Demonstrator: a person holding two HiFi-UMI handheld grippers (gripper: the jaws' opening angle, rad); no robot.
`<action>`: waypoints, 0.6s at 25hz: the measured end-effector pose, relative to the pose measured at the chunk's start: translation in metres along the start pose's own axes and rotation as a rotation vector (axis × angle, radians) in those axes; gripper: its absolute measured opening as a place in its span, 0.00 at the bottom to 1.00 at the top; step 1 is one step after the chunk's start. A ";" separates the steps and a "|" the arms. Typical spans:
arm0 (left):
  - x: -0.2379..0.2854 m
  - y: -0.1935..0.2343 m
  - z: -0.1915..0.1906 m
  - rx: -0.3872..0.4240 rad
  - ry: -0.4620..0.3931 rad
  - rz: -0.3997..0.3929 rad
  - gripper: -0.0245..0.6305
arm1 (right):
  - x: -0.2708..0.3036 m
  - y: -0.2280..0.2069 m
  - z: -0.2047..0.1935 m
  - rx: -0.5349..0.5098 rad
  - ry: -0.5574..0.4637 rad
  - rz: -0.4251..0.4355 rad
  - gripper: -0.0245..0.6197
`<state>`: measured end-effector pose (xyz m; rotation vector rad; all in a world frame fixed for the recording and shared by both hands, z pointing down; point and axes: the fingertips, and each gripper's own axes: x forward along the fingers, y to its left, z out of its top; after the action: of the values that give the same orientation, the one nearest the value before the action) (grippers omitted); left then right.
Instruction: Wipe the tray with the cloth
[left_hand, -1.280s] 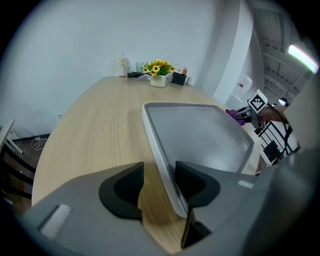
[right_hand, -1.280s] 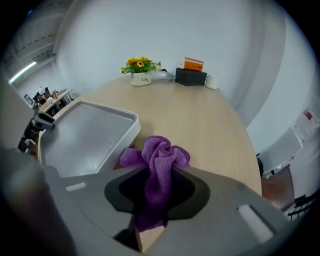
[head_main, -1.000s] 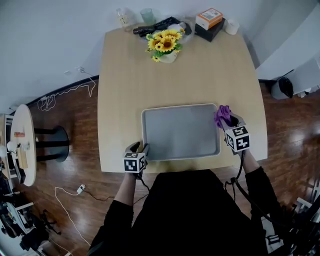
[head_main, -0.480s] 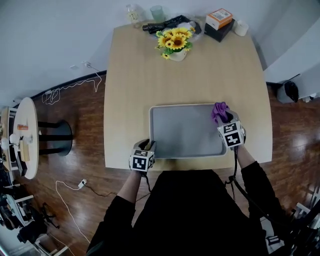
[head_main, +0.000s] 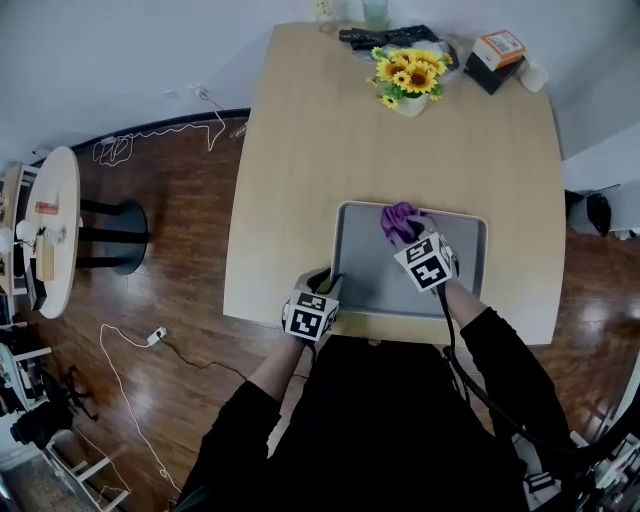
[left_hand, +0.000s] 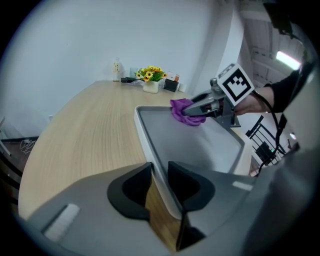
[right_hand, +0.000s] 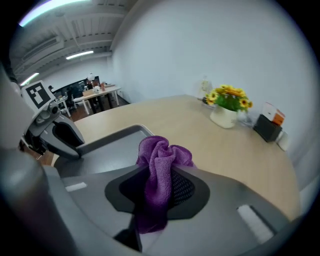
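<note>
The tray (head_main: 365, 262) is a plain grey rectangle with rounded corners and a raised rim, its floor matt and bare. It lies on the light wooden table (head_main: 300, 150), by the near edge and towards the right. The cloth (head_main: 398, 219) is purple and nubbly like microfibre, bunched into a loose knot of folds. It sits over the far middle of the tray, low above the floor or on it; which of the two cannot be told. No brand or label can be read: the orange box (head_main: 499, 46) at the far right, beyond the sunflowers (head_main: 410, 72), carries print too small to make out, and each gripper's marker cube (head_main: 310, 318) shows only black-and-white squares. The left gripper (head_main: 325, 282) tilts forward and down at the tray's near left corner. Its jaws have just been closing and now stand narrow, pinching the tray's rim between the pads. The right gripper (head_main: 406, 234) reaches in over the tray from the near side, also angled downward, with its jaws clamped on the cloth so that the folds bulge out ahead of the tips and a tail hangs behind. Both forearms are in black sleeves (head_main: 500, 350).
</note>
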<state>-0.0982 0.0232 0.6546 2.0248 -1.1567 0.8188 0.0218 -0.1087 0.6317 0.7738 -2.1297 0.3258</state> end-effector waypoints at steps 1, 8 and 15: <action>0.000 -0.001 0.001 -0.001 -0.010 -0.003 0.17 | 0.011 0.017 0.015 -0.020 -0.006 0.034 0.18; -0.002 0.000 0.001 0.005 -0.038 0.001 0.17 | 0.054 0.087 0.074 -0.089 -0.034 0.085 0.18; -0.009 0.010 -0.004 -0.075 -0.061 0.014 0.16 | 0.021 0.055 0.030 -0.087 0.006 0.095 0.18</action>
<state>-0.1121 0.0269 0.6526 1.9947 -1.2192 0.7146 -0.0416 -0.0888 0.6316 0.6230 -2.1638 0.2833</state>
